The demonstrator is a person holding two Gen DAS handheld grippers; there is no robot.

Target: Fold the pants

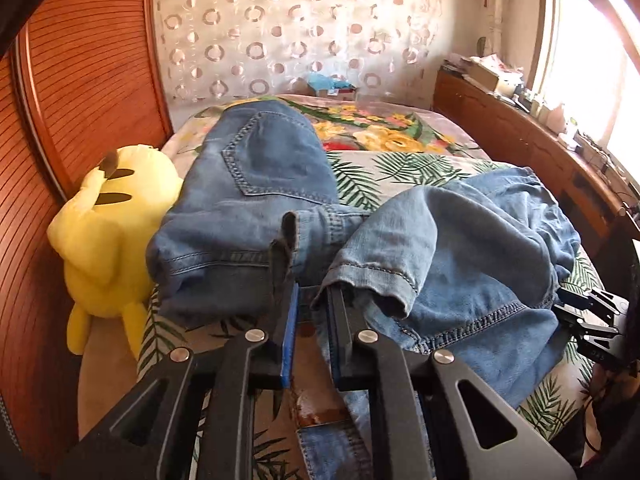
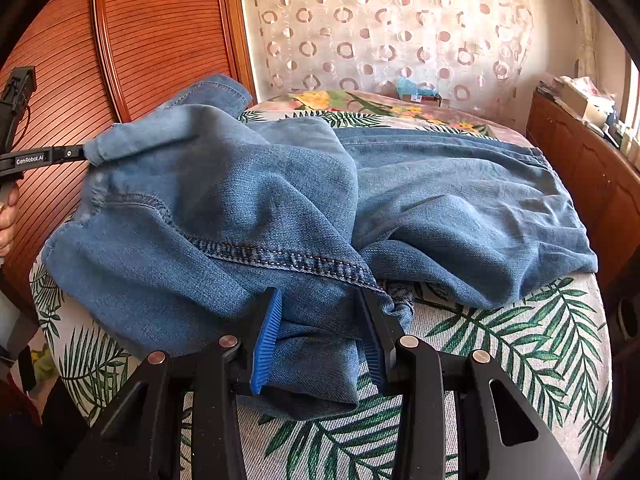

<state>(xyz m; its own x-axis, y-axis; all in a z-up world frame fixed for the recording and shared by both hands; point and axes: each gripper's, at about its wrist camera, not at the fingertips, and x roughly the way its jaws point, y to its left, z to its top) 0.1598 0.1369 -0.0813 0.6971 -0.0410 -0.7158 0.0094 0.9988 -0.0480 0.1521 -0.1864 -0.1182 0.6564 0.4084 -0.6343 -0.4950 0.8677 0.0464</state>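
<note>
Nearest me, black linkage arms lead out to my left gripper [image 1: 310, 292], whose blue-padded fingers stand narrowly apart around a dark belt loop and the waistband edge of the light blue denim pants [image 1: 256, 184]; whether the pads truly pinch the cloth I cannot tell. Over on my right gripper [image 2: 320, 320], the blue ribbed pads sit wider, with a thick bunched fold of the same pants [image 2: 240, 200] filling the gap between them and touching both fingers. From the right wrist view my left gripper [image 2: 86, 153] shows at the far left, its tip at a lifted hem. From the left wrist view my right gripper [image 1: 560, 300] shows at the right edge, against the denim. Those pants lie crumpled across the bed's palm-leaf printed cover [image 2: 500, 340], back pocket up, one leg doubled toward me. Just beside them to the left lies a yellow plush toy [image 1: 112, 248]. Beyond, a flowered blanket [image 1: 384, 128], then a wooden slatted wardrobe door [image 1: 80, 80] and a circle-patterned curtain [image 1: 300, 32].
</note>
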